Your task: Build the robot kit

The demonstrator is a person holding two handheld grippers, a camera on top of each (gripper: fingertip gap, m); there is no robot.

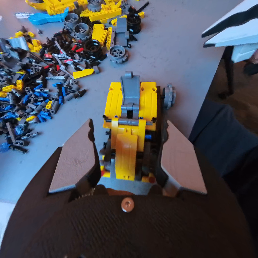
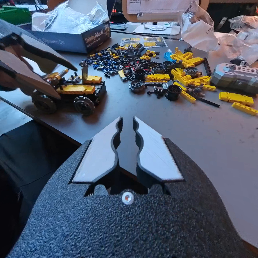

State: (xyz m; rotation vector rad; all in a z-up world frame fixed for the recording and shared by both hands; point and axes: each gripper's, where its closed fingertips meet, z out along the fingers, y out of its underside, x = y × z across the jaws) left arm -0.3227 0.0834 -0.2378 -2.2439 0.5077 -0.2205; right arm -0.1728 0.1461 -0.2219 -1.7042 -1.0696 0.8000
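Right gripper [image 2: 127, 118] hovers over bare tabletop [image 2: 181, 139], fingers slightly apart, empty. Left gripper [image 2: 65, 82] straddles yellow vehicle model [image 2: 78, 89]. Loose bricks [image 2: 160, 72] beyond.

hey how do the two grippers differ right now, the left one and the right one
The left gripper has its jaws spread wide around the rear of the yellow wheeled model, while the right gripper has its jaws nearly together with nothing between them. The left one is over the model; the right one hangs over bare table, apart from the loose bricks. Both have the same wavy-edged black fingers.

The left gripper [image 1: 129, 122] hides the toy truck's [image 1: 130, 111] rear; beyond the truck, small parts [image 1: 34, 100] blur (kinds unclear).
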